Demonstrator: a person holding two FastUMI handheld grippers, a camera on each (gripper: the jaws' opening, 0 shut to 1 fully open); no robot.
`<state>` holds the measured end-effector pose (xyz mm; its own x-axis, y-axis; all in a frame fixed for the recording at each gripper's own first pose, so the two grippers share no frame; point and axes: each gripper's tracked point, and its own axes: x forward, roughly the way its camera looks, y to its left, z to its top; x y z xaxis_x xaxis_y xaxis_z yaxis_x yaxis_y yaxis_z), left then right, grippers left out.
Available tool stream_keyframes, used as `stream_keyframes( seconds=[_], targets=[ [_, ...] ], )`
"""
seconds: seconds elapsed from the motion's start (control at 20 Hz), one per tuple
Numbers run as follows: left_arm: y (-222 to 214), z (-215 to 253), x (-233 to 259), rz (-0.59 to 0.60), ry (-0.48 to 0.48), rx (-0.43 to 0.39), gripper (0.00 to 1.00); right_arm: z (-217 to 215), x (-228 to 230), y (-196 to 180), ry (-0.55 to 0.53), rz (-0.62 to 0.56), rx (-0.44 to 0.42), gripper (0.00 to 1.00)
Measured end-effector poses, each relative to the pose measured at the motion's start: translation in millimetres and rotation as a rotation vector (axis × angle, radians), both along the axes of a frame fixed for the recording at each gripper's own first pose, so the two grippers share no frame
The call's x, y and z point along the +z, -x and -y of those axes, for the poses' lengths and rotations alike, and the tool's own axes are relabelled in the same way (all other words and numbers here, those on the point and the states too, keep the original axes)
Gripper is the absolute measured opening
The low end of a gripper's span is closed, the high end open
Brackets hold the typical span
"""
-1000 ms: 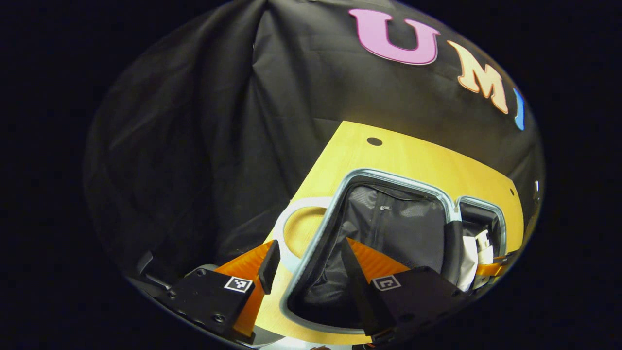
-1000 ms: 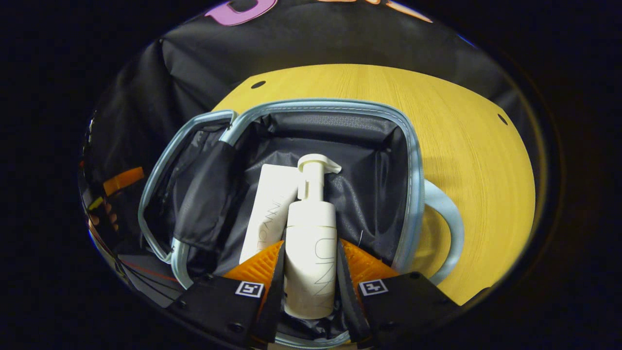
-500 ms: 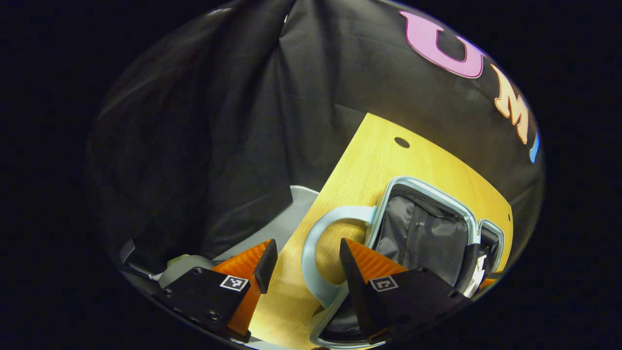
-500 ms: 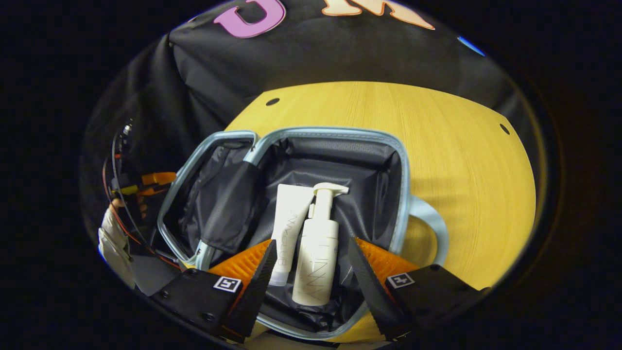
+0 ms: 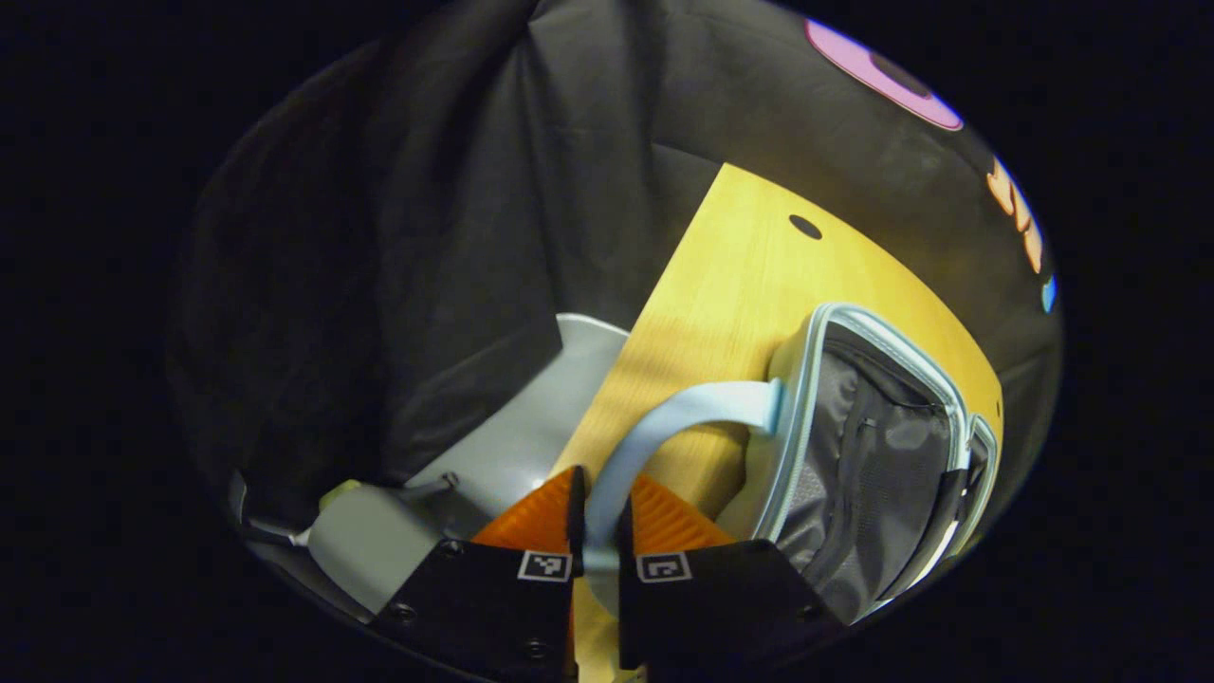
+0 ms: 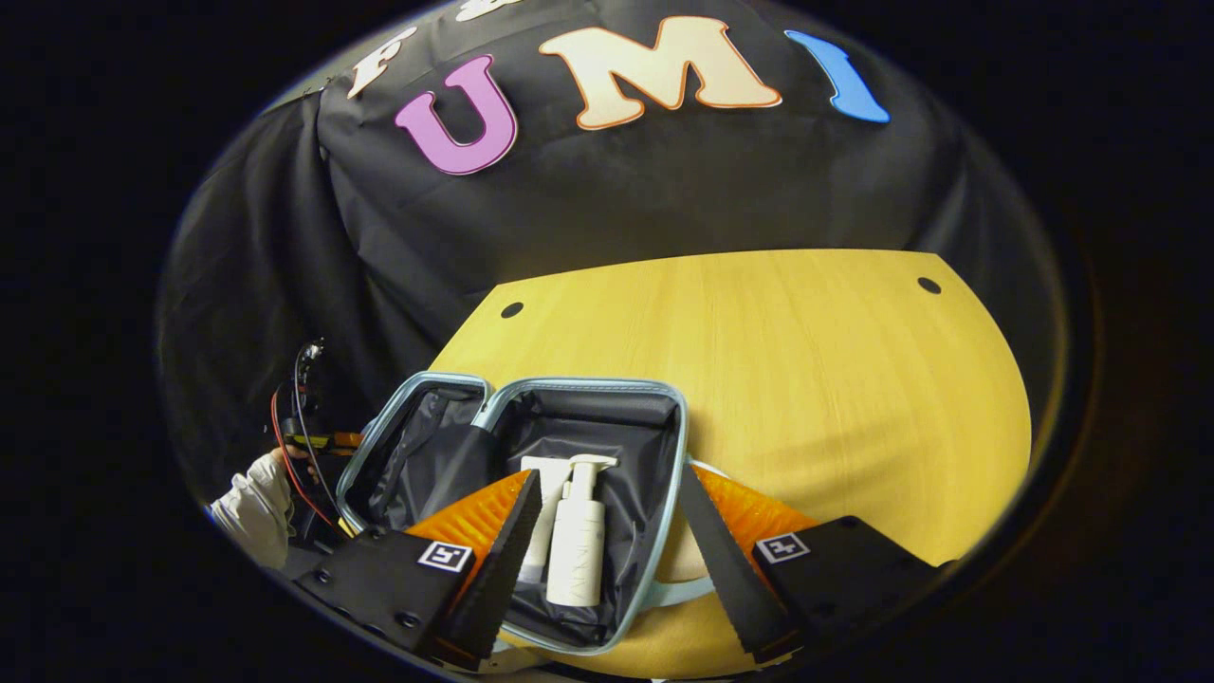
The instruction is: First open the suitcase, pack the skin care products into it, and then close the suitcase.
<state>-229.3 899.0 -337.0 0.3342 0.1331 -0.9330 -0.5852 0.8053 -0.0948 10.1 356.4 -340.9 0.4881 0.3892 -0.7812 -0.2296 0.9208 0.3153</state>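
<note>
Inside the open suitcase [image 6: 607,417] lie a pump bottle [image 6: 577,555] and tube [image 6: 538,522], lettering unreadable. Left gripper [image 5: 599,531] pinches the suitcase handle [image 5: 664,417]; right gripper [image 6: 607,541] is spread.

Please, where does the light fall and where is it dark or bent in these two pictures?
Right gripper view: the wooden table is bright and evenly lit, its far edge curved by the fisheye. Left gripper view: dimmer; the suitcase lining is in shade, and its handle casts a shadow on the table.

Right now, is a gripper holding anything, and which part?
Yes. The left gripper is shut on the suitcase's handle, pinching its curved loop. The right gripper is open above the suitcase, holding nothing.
</note>
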Motion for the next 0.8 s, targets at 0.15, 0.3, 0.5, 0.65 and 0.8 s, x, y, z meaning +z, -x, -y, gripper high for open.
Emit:
stream_keyframes(
  seconds=[0.15,0.3,0.5,0.65,0.8],
  targets=[
    [-9.1,5.5,29.0,0.059,-0.05,-0.028,0.02,4.7,9.1,-2.7,-0.007,0.042,0.001,0.93],
    [-13.6,6.5,69.2,0.113,-0.108,-0.022,0.01,4.2,31.6,-10.1,-0.048,0.118,0.016,0.93],
    [-27.0,29.5,144.7,0.27,-0.121,0.011,0.0,14.0,57.8,-18.8,-0.074,0.216,0.038,0.93],
    [-45.8,64.6,203.5,0.38,-0.129,-0.027,0.0,29.7,77.9,-21.4,-0.101,0.283,0.049,0.93],
    [-67.5,104.5,244.1,0.466,-0.132,-0.052,0.02,47.9,102.0,-24.6,-0.119,0.355,0.039,0.93]
  ],
)
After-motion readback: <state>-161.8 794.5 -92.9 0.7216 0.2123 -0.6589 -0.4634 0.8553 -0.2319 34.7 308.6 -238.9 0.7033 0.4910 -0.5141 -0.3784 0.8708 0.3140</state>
